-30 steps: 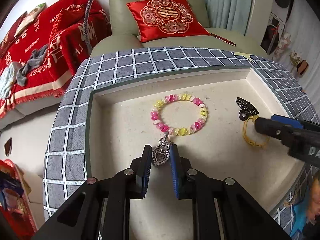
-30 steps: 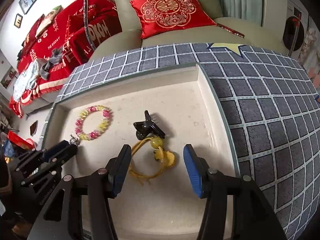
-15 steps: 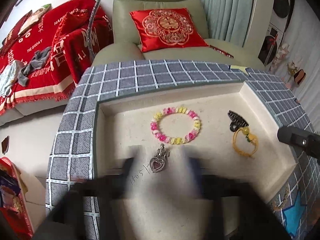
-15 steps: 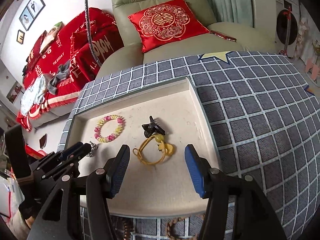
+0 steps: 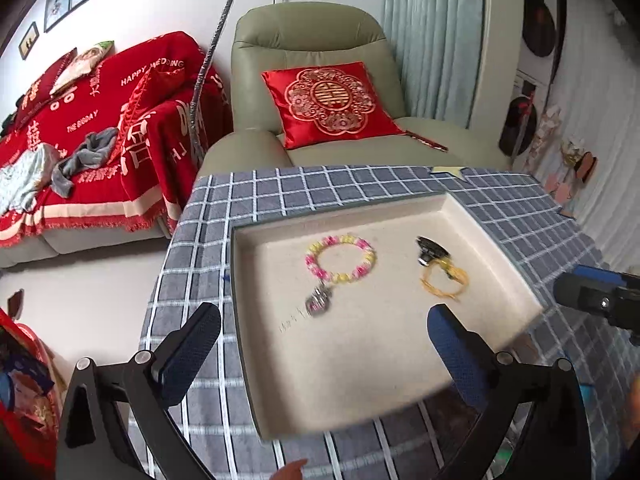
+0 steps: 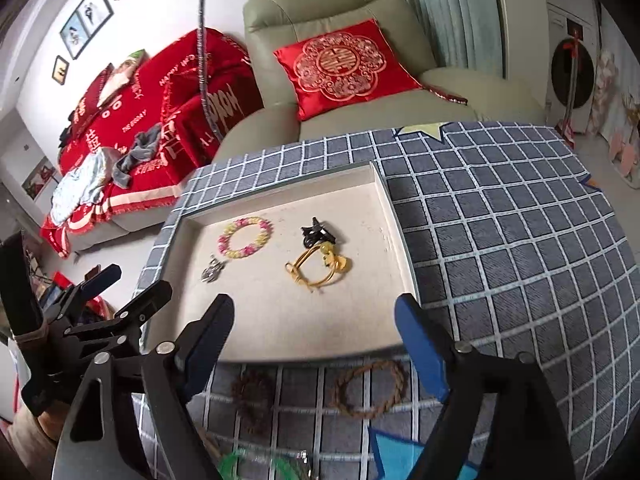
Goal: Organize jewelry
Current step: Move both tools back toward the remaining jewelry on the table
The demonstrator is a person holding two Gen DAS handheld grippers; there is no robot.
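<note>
Right wrist view showed the tray [image 6: 394, 216] in the middle holding the bead bracelet [image 6: 245, 237], black clip [image 6: 316, 232] and yellow band [image 6: 318, 266]. Two brown bracelets [image 6: 370, 390] waited lower down on the worktop [image 6: 520, 240]. Left hand-held gripper [image 5: 320, 344] was wide open and empty; right hand-held gripper [image 6: 316, 330] was opening, empty.

The tray [image 6: 396, 216] ahead of the hand-held gripper is cream white, and it sits on a gray cloth [image 6: 500, 240] with white criss-cross lines. In the tray are a pink and yellow bead bracelet [image 6: 245, 237], a shiny silver heart charm [image 6: 212, 270], a black clip [image 6: 316, 233] and a yellow cord bracelet [image 6: 318, 268]. Closer to the hand-held gripper lie a brown braided ring [image 6: 370, 388] and a dark brown bead bracelet [image 6: 252, 398], and far off there is a red pillow [image 6: 340, 64] with a gold pattern.
</note>
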